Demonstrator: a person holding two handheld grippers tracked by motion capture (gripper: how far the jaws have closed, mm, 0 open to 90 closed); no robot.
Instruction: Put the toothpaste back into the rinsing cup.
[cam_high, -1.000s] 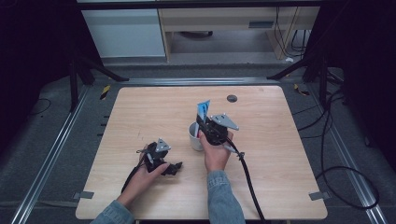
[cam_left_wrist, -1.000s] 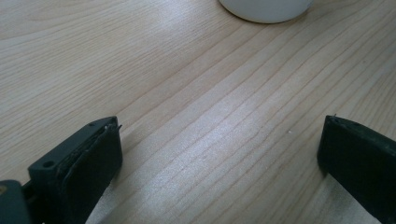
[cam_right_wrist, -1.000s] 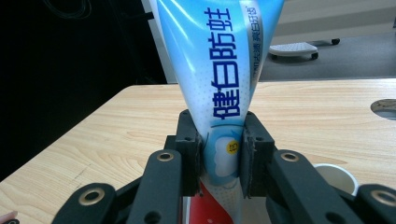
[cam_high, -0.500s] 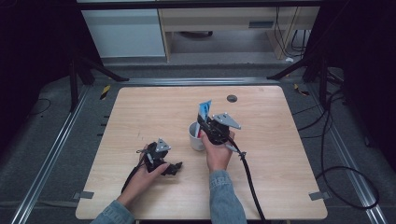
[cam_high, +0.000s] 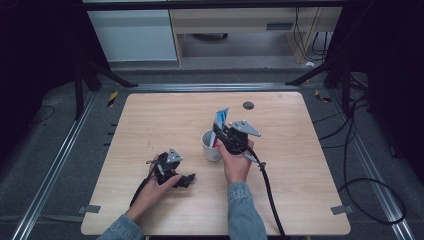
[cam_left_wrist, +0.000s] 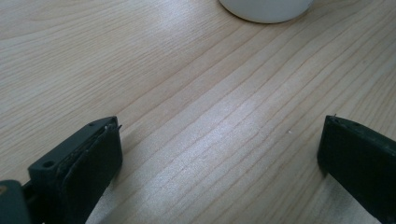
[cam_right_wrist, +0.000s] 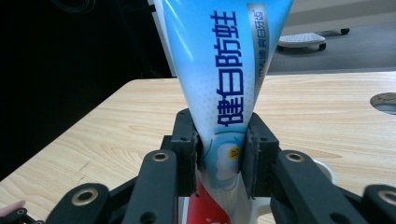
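Dark floor and metal rails are surrounding a pale wooden table, with a white cabinet and a low shelf unit standing beyond its far edge. Near the table's middle, a white cup is standing upright.

The right gripper is holding a blue-and-white toothpaste tube upright over the cup, and the tube's red lower end is pointing down into the cup's mouth. Its jaws have just been opening slightly, yet the pads are pressing on the tube's lower body from both sides, so the grip is in force. From the high view the tube's flat crimped end is rising above that gripper, tilted slightly toward the far side.

The left gripper is resting on the table near the front edge, well apart from the cup. Its jaws are standing wide open with nothing but bare wood between them, and the cup's base is sitting beyond them at the top of the left gripper view.

Hazards, by judgement:
- Loosening the grip while the tube is tilting may let it slide sideways onto the rim.
- Nothing is bracing the cup; a sideways push from the tube or a jaw may tip it.
- Pulling away on a slant may drag the tube back out.
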